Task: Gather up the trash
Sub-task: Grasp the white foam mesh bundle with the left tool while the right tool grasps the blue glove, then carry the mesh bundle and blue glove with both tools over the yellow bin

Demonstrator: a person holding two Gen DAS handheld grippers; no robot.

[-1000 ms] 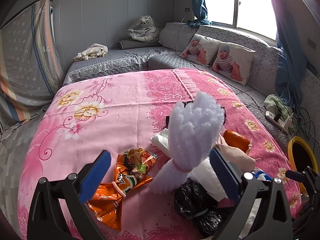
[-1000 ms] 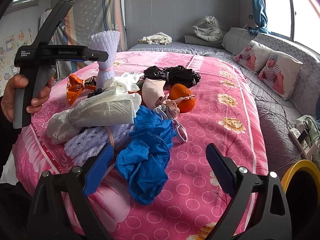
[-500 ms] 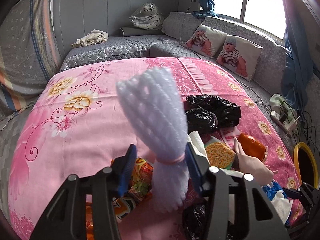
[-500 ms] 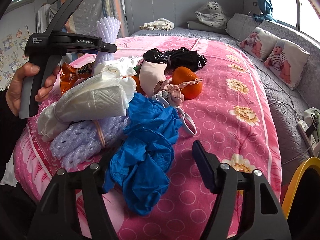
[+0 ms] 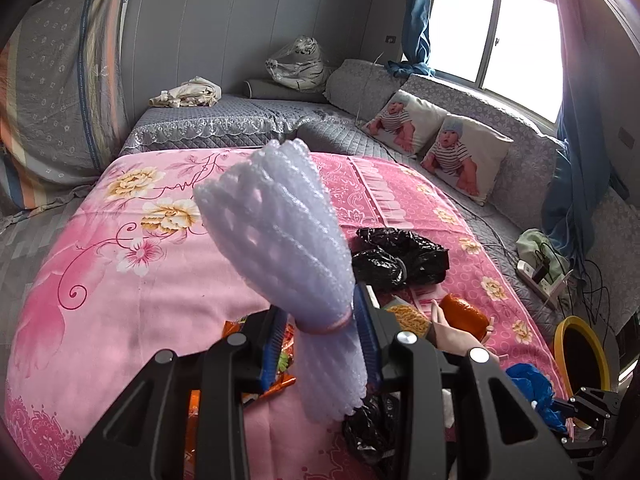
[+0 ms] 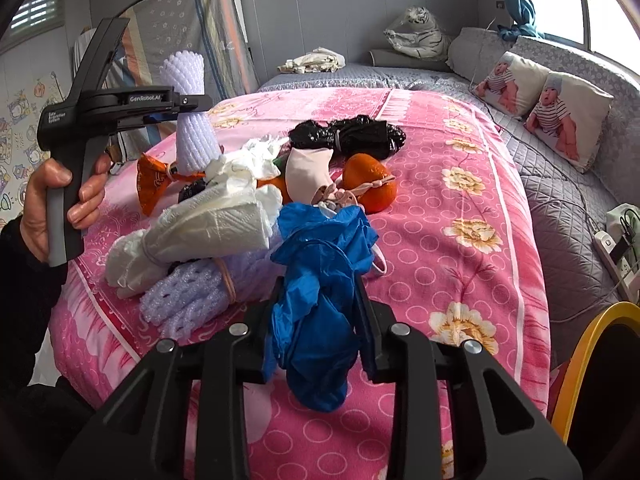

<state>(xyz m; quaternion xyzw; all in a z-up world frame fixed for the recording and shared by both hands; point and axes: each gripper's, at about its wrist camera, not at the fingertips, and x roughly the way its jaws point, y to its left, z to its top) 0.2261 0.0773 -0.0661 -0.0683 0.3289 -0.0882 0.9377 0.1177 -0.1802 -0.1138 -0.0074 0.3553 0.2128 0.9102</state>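
Closing both grips: left gripper (image 5: 320, 340) fingers on foam net bundle (image 5: 280, 232), right gripper (image 6: 316, 320) on blue gloves (image 6: 320, 280). Next: carry to yellow-rimmed bin (image 6: 580, 352).

A pink floral bedspread (image 5: 120, 300) covers the bed; beyond it, two baby-print pillows (image 5: 436, 148) and a bagged tiger plush (image 5: 298, 64) on grey sofa (image 5: 248, 124).

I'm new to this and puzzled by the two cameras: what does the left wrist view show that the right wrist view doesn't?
Only the left wrist view: the left tool from behind, closing on the white foam net bundle.
Only the right wrist view: the right tool closing around the blue glove, and the hand holding the other tool.
Both: the black bag, orange, yellow-rimmed bin.
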